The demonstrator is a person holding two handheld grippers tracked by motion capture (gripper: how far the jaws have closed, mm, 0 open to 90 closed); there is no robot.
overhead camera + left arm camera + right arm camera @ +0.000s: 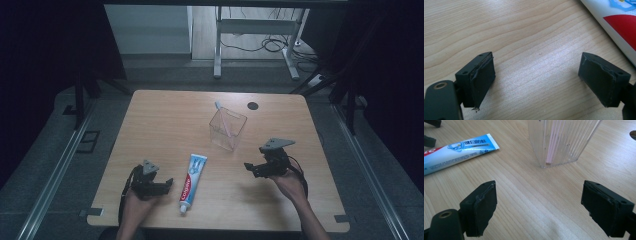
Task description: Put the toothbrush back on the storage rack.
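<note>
A toothpaste tube with a white cap lies flat near the front middle of the wooden table; its red and white side shows in the left gripper view and its blue end in the right gripper view. A clear ribbed plastic cup stands upright behind it with a pink toothbrush leaning inside; both appear in the right gripper view, cup and toothbrush. My left gripper rests open just left of the tube, empty. My right gripper is open and empty, right of the tube, in front of the cup.
A dark round grommet sits in the table's far edge area. A white desk frame with cables stands on the floor beyond the table. Metal rails run along both sides.
</note>
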